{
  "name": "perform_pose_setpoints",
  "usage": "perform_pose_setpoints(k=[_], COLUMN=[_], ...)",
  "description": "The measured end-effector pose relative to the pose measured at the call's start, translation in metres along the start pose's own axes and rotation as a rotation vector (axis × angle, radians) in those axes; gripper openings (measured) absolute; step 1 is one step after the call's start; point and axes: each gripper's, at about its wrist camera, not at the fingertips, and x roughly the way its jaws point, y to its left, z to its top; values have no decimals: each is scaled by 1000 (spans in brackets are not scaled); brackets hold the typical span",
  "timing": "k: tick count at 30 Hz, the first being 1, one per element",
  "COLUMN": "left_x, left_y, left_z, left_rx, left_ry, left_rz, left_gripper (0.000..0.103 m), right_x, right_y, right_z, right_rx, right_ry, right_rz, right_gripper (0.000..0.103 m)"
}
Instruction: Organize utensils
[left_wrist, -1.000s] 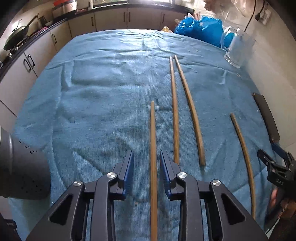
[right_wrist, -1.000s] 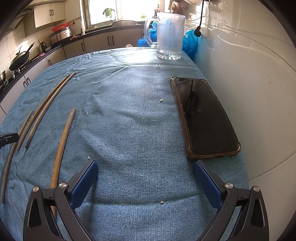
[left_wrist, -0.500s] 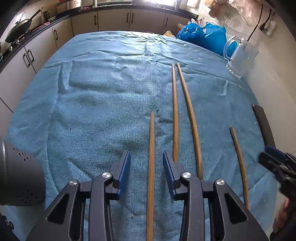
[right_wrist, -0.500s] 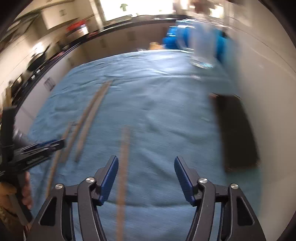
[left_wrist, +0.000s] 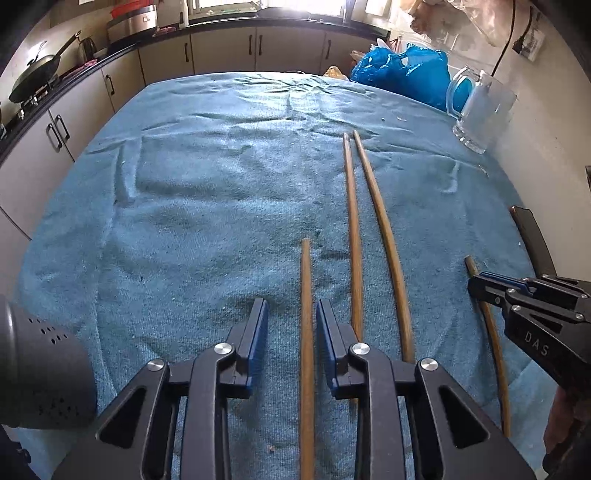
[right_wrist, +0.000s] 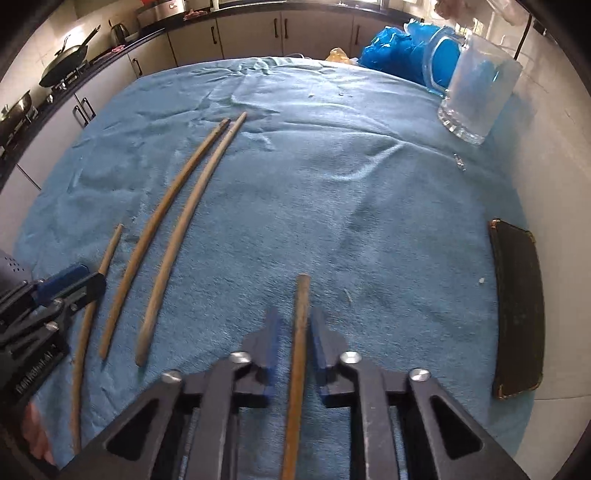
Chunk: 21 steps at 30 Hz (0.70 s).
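Note:
Several long wooden chopsticks lie on a blue towel (left_wrist: 192, 206). My left gripper (left_wrist: 291, 332) is open, its fingers on either side of one chopstick (left_wrist: 306, 295) with a gap on both sides. Two more chopsticks (left_wrist: 352, 229) (left_wrist: 384, 236) lie side by side just to its right. My right gripper (right_wrist: 293, 332) has its jaws narrowed around a fourth chopstick (right_wrist: 301, 314), with slim gaps still showing; this chopstick also shows in the left wrist view (left_wrist: 495, 350). The pair shows in the right wrist view (right_wrist: 173, 229) too.
A glass mug (left_wrist: 480, 110) stands at the far right by the wall. A dark phone (right_wrist: 517, 314) lies at the towel's right edge. A dark perforated holder (left_wrist: 40, 373) sits at the near left. Blue plastic bags (left_wrist: 399, 77) lie at the far end. Kitchen cabinets (left_wrist: 229, 51) stand beyond the table.
My right gripper swung left from the phone side to the rightmost chopstick and narrowed its jaws around it. My left gripper stayed around its chopstick, drawing back slightly.

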Motion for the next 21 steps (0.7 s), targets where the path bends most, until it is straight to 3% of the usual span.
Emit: perform_pose_setpoints(k=[2,3,7,10,15,21], left_x=[0,0,-7,-22,-72,-134], left_y=[1,2,13,15,9,4], left_z=[0,0,-7,-16,-36,-62], left_rx=[-4,-8,-78,-106,-95,-37], left_ry=[0,-1,25,-3,-108,-273], left_rz=[-4,-9,-91,-140,-224,-222], left_gripper=[22,5,6,6,6,6], right_x=[-1,-3,-12,-31,-79,-130], right_y=[1,2,-2,-5,0,9], right_z=[-1,-3,-12,-23,-47,-76], right_rx=[-8,-5,43,76,89,100], right_ry=[6,3,-45,-116,-275,-428], right_rz=[-10,-10,22,66,118,177], right_gripper=[8,8,7,7,7,7])
